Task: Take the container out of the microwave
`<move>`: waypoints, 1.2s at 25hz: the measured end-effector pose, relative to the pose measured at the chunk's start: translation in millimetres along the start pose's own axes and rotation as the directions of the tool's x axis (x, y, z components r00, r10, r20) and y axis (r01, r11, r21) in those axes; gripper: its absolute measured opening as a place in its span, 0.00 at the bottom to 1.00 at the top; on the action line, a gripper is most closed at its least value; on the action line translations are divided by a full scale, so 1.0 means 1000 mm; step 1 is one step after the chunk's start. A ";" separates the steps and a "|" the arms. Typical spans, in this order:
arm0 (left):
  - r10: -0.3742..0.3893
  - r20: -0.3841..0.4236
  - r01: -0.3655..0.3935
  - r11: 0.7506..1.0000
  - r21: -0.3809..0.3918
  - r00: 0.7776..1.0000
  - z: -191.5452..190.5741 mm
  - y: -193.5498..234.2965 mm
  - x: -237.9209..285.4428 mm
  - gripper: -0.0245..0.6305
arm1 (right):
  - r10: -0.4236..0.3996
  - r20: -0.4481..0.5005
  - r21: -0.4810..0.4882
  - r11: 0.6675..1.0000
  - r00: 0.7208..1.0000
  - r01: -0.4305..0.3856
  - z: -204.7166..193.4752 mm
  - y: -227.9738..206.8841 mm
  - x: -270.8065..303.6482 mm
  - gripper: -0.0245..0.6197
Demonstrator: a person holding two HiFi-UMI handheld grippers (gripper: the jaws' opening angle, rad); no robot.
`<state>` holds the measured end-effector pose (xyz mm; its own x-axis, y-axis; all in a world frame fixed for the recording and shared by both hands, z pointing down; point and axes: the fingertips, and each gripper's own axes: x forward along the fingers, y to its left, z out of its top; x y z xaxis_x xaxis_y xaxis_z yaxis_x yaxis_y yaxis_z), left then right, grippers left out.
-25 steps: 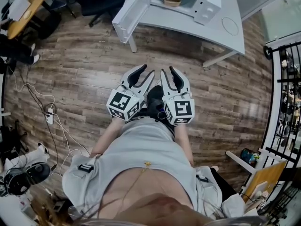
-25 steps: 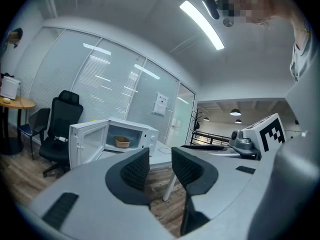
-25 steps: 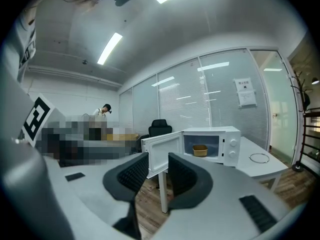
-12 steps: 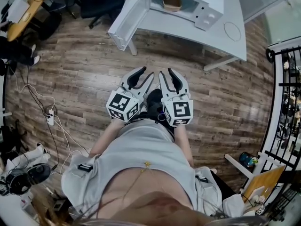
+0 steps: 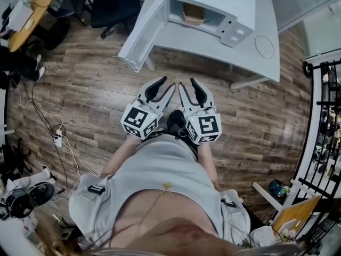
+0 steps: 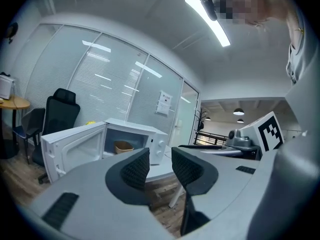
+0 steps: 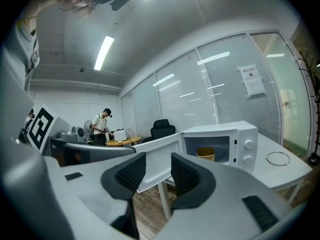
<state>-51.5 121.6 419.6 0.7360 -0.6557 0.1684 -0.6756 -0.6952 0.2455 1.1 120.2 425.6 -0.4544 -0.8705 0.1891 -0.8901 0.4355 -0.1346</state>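
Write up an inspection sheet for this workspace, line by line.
Surface: white table, mostly bare.
Job's things: microwave, door open; tan container inside, untouched.
Clutter: ring on the table, right of the microwave.
Grippers: left gripper open, empty; right gripper open, empty, jaws have just been opening.
Cables: power strip and cables on the wood floor.
Surroundings: office chair; railing.

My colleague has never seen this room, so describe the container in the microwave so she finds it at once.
Start at the white table ahead and find the white microwave on it, its door swung open. The container is the small tan tub inside, the only coloured thing in that white cavity.
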 end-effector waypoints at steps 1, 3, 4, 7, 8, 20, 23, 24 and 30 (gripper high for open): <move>-0.002 0.004 0.002 1.000 0.001 1.000 0.004 0.003 0.005 0.25 | 0.008 0.000 0.000 1.000 1.000 -0.008 0.003 -0.003 0.005 0.30; -0.001 0.008 0.001 1.000 0.006 1.000 0.009 0.008 0.015 0.25 | 0.014 0.002 -0.013 1.000 1.000 -0.014 0.009 -0.008 0.013 0.26; 0.002 0.010 -0.002 1.000 0.008 1.000 0.011 0.011 0.020 0.25 | 0.012 0.007 -0.018 1.000 1.000 -0.012 0.012 -0.012 0.016 0.23; 0.007 0.008 -0.007 1.000 -0.003 1.000 0.014 0.016 0.030 0.25 | 0.003 0.029 -0.012 1.000 1.000 -0.002 0.018 -0.022 0.024 0.16; 0.005 0.004 -0.005 1.000 -0.013 1.000 0.015 0.018 0.032 0.25 | -0.003 0.034 -0.014 1.000 0.999 0.003 0.019 -0.025 0.027 0.13; 0.038 0.017 -0.037 0.999 -0.008 0.999 0.023 0.027 0.060 0.19 | -0.022 0.021 -0.052 0.998 1.000 0.023 0.021 -0.055 0.045 0.06; 0.038 0.019 -0.038 0.999 -0.005 0.999 0.024 0.023 0.068 0.19 | -0.034 0.015 -0.080 0.996 0.999 0.035 0.023 -0.063 0.045 0.07; 0.038 0.020 -0.038 0.999 -0.001 0.999 0.025 0.022 0.071 0.19 | -0.032 0.012 -0.091 0.995 0.999 0.033 0.024 -0.066 0.046 0.07; 0.047 0.006 -0.047 0.999 0.005 0.999 0.027 0.023 0.083 0.19 | 0.018 -0.001 -0.104 0.994 1.000 -0.018 0.028 -0.069 0.052 0.12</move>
<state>-7.0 43.7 413.5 0.7030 -0.6895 0.1743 -0.7098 -0.6650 0.2323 40.5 38.7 418.0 -0.4701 -0.8624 0.1880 -0.8808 0.4722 -0.0364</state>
